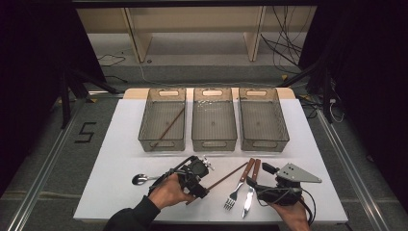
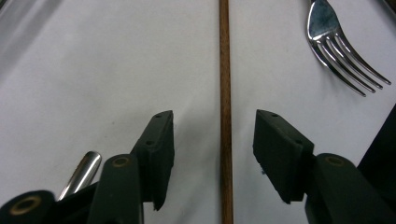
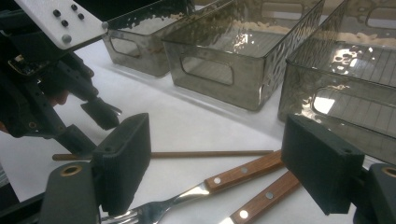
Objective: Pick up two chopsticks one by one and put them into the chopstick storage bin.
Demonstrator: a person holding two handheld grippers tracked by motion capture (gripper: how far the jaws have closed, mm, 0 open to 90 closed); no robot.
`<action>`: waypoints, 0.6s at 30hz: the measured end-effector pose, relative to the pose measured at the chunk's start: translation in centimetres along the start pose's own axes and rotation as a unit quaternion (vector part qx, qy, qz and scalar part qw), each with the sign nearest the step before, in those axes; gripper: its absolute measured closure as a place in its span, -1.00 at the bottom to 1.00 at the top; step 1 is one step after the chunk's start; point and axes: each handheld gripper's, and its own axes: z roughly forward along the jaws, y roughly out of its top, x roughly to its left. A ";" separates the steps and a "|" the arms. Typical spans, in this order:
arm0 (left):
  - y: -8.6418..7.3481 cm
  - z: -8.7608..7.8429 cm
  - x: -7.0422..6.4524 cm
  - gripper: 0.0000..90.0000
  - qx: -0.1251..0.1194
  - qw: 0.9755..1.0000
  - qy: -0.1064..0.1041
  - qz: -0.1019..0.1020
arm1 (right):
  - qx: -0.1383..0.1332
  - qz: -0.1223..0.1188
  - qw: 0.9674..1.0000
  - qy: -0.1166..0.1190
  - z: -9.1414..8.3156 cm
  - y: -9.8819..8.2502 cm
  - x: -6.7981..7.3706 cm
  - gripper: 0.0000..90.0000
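A thin brown chopstick (image 1: 222, 178) lies slanted on the white table, and my left gripper (image 1: 198, 187) stands open at its near end. In the left gripper view the chopstick (image 2: 225, 84) runs up between the parted jaws of the left gripper (image 2: 215, 133), untouched. A wooden-handled fork (image 1: 239, 185) and knife (image 1: 250, 192) lie side by side to the right. My right gripper (image 1: 260, 175) is open just above their handles; the fork handle (image 3: 243, 170) and knife handle (image 3: 266, 198) sit under the right gripper (image 3: 219, 140).
Three grey bins stand in a row at the back: the left bin (image 1: 161, 143) holds another chopstick (image 1: 168, 126), with the middle bin (image 1: 214, 142) and right bin (image 1: 264, 143) beside it. A spoon (image 1: 139, 179) lies left of my left hand.
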 end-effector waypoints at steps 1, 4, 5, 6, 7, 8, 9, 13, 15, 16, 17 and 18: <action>0.0 0.1 -0.1 0.15 0.002 1.000 0.002 0.002 | 0.000 0.000 1.000 0.000 0.0 0.0 0.0 -0.45; 0.0 0.3 -0.2 0.24 0.008 1.000 -0.001 0.008 | 0.000 0.000 1.000 0.000 0.0 0.0 0.0 -0.44; 0.0 0.4 -0.3 0.27 0.007 1.000 -0.002 0.008 | 0.000 0.000 1.000 0.000 0.0 0.0 0.0 -0.44; 0.1 0.5 -0.4 0.30 0.009 1.000 -0.004 0.012 | 0.000 0.000 1.000 0.000 0.0 0.0 0.0 -0.44; 0.1 0.5 -0.4 0.33 0.009 1.000 -0.004 0.012 | 0.000 0.000 1.000 0.000 0.0 0.0 0.0 -0.44; 0.1 0.6 -0.5 0.36 0.012 1.000 -0.005 0.014 | 0.000 0.000 1.000 -0.001 0.0 0.0 0.0 -0.44; 0.1 0.7 -0.5 0.36 0.014 1.000 -0.005 0.015 | 0.000 0.000 1.000 -0.001 0.0 0.0 0.0 -0.44; 0.2 1.0 -0.6 0.47 0.019 1.000 -0.005 0.014 | 0.000 0.000 1.000 -0.001 0.0 0.0 0.0 -0.44; 0.2 1.1 -0.7 0.50 0.022 1.000 -0.005 0.017 | 0.000 0.000 1.000 -0.001 0.0 0.0 0.0 -0.44; 0.3 1.2 -0.8 0.51 0.023 1.000 -0.003 0.020 | 0.000 0.000 1.000 -0.001 0.0 0.0 0.0 -0.44; 0.3 1.2 -0.8 0.51 0.023 1.000 -0.003 0.020 | 0.000 -0.001 1.000 -0.001 -0.1 0.0 0.0 -0.44; 0.3 1.3 -0.8 0.53 0.023 1.000 -0.004 0.019 | 0.000 0.000 1.000 -0.001 0.0 0.0 0.0 -0.44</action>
